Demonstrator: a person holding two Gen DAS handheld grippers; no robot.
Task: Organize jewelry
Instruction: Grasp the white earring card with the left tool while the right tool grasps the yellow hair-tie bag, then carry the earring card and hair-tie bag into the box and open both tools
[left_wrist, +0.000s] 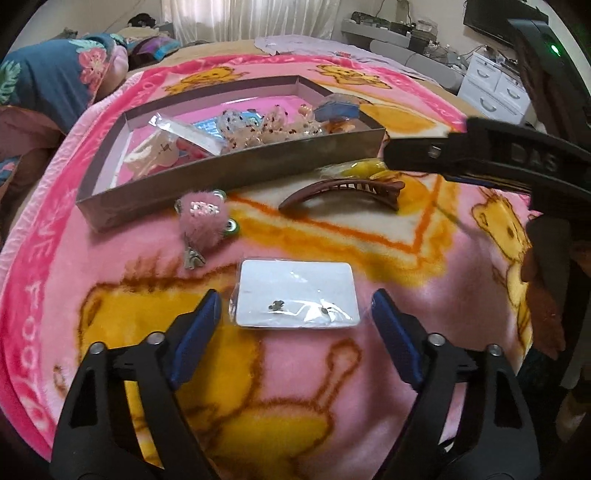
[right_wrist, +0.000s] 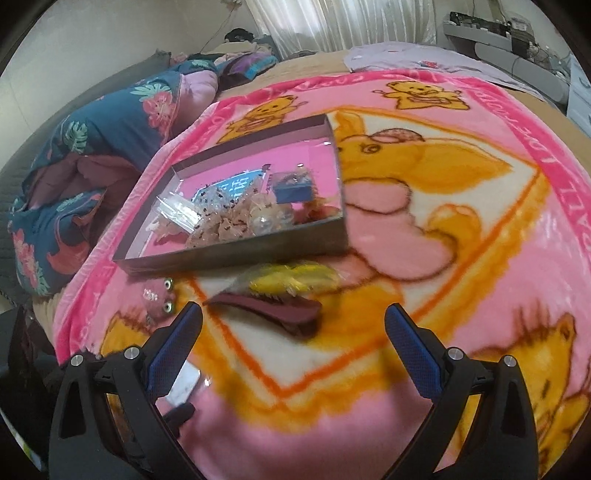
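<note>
Left gripper (left_wrist: 295, 314): jaws apart, straddling a bagged white earring card (left_wrist: 295, 293) on the pink blanket (left_wrist: 369, 387), pads clear of it. Right gripper (right_wrist: 293, 328): jaws wide, empty, above a brown hair claw (right_wrist: 280, 308) near the tray (right_wrist: 236, 251).

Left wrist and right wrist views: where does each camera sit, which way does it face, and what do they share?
Left wrist: sits behind the left tool, angled down at the white earring card lying between its open fingers; the right tool crosses in from the right.
Right wrist: sits behind the right tool, angled down at the brown hair clip; only its own open fingers show.
Shared: the grey box of trinkets, hair clip, fluffy pink keychain, bear blanket.
</note>
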